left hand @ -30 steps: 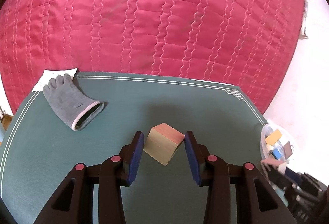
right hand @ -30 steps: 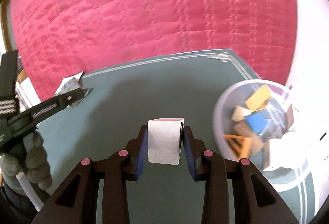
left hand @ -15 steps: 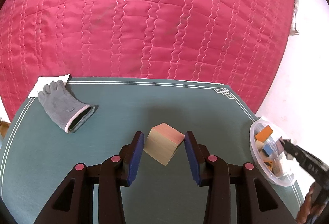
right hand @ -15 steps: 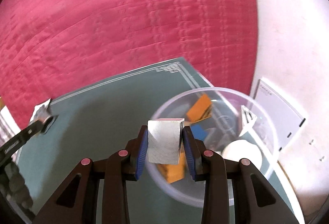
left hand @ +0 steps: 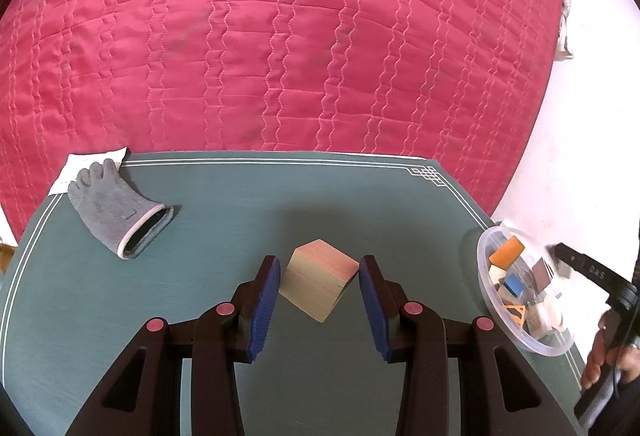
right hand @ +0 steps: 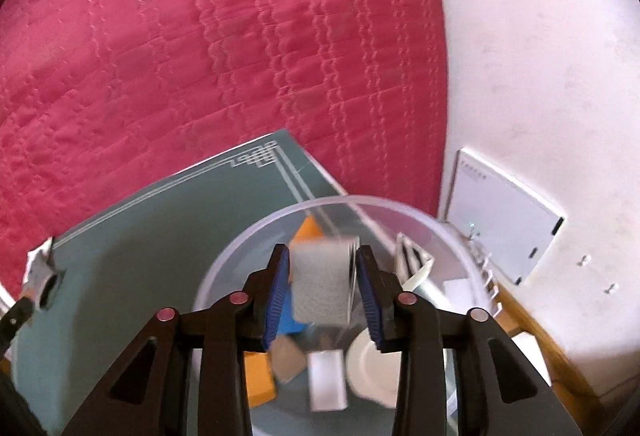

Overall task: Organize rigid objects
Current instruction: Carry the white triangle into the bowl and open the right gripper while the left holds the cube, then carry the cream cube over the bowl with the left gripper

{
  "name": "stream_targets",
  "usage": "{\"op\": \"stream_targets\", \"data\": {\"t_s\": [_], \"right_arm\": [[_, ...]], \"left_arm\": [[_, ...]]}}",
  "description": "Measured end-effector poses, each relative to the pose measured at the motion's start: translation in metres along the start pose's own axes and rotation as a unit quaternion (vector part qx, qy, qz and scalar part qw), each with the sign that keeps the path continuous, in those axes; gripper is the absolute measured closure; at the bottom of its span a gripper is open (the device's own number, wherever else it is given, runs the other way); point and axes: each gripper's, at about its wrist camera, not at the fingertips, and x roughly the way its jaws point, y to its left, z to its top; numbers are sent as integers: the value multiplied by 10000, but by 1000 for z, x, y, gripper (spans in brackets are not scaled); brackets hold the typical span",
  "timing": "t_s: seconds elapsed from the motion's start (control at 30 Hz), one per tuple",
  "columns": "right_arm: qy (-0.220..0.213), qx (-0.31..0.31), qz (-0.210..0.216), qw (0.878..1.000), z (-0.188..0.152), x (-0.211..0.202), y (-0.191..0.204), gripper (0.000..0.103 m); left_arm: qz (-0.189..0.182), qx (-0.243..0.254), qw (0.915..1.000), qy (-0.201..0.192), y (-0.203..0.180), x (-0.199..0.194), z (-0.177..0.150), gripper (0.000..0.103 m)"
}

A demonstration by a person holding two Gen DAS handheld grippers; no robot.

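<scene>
A wooden cube with a pink top [left hand: 320, 278] lies on the green mat [left hand: 280, 204], between the open fingers of my left gripper [left hand: 319, 286], with gaps on both sides. My right gripper [right hand: 322, 286] is over the clear plastic bowl [right hand: 404, 210] and has a blurred grey block [right hand: 322, 284] between its fingers; small gaps show beside the block. The bowl holds several coloured blocks, orange, blue and white. The bowl [left hand: 486, 296] also shows at the right in the left wrist view.
A grey glove [left hand: 116, 212] lies on the mat's far left corner over a white paper [left hand: 86, 162]. A red quilted cover [left hand: 280, 36] lies beyond the mat. A white board [right hand: 504, 216] lies on the pale floor to the right.
My right gripper has carried the grey block rightward from over the mat to over the bowl, and its fingers have parted slightly. The left gripper has stayed open around the wooden cube.
</scene>
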Motion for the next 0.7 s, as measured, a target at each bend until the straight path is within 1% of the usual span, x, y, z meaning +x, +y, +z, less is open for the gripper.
{"op": "stream_targets", "data": {"t_s": [0.07,0.1,0.2,0.3,0.5,0.63,0.7], "right_arm": [[-126,-69,-78,9999,-2,-2,-2,53],[-162,-69,-105,9998,-3,-3,-3,52],[-151,-31,-145,9998,-10,-5,-10,51],[-166,-39,-281,9995,-20,-10,-16,51],[-371,-74,-580,9976,-44,-30,-33,51],[-435,-131,-652,9968,-56,-41,-41,51],[-403,-111,-622,9972,-62,-45,-47,51]], "left_arm": [[2,7,10000,5,-1,0,0,60],[0,15,10000,8,-1,1,0,60],[4,28,10000,39,-1,2,-1,60],[8,55,10000,69,-2,4,-2,60],[-7,159,9998,78,-9,4,-5,60],[-5,246,9997,94,-14,5,-8,60],[-28,280,9996,103,-17,5,-9,60]]}}
